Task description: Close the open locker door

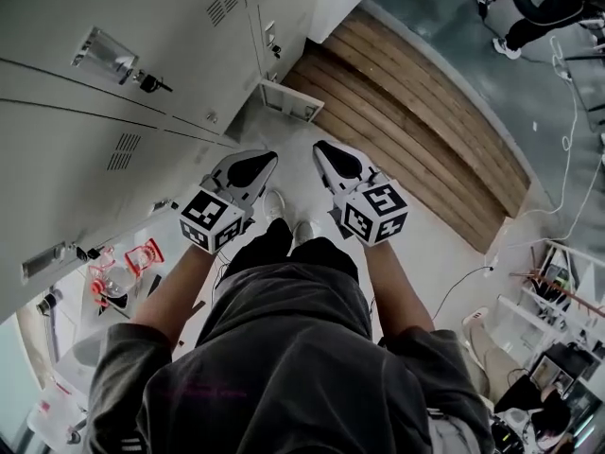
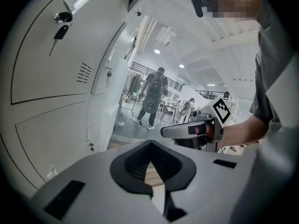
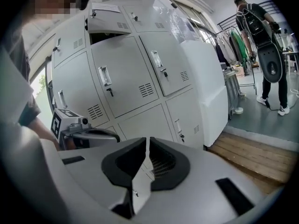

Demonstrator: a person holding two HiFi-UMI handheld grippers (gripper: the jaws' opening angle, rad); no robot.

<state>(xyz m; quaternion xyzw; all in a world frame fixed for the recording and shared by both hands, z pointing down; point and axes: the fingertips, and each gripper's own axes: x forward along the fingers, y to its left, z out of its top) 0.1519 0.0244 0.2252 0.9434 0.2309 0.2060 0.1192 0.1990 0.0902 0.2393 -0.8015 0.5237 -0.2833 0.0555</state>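
Right gripper view: open locker door sits in the top row of the grey locker bank, swung out a bit with a dark gap under it; how far it stands open I can't really tell at this angle. My right gripper points at the lockers below it, jaws pressed nearly together with only a thin slit, nothing between them, well apart from the door. Left gripper view: my left gripper has jaws closed at the tips, also empty, aimed along the locker fronts, and the right gripper shows just beside it at right. Head view: both grippers held side by side over my shoes, left gripper, right gripper, neither touching any locker. Key hangs in a closed locker's lock at left. Wooden platform runs along the floor past the lockers. Person with a backpack stands in the background near a clothes rack.
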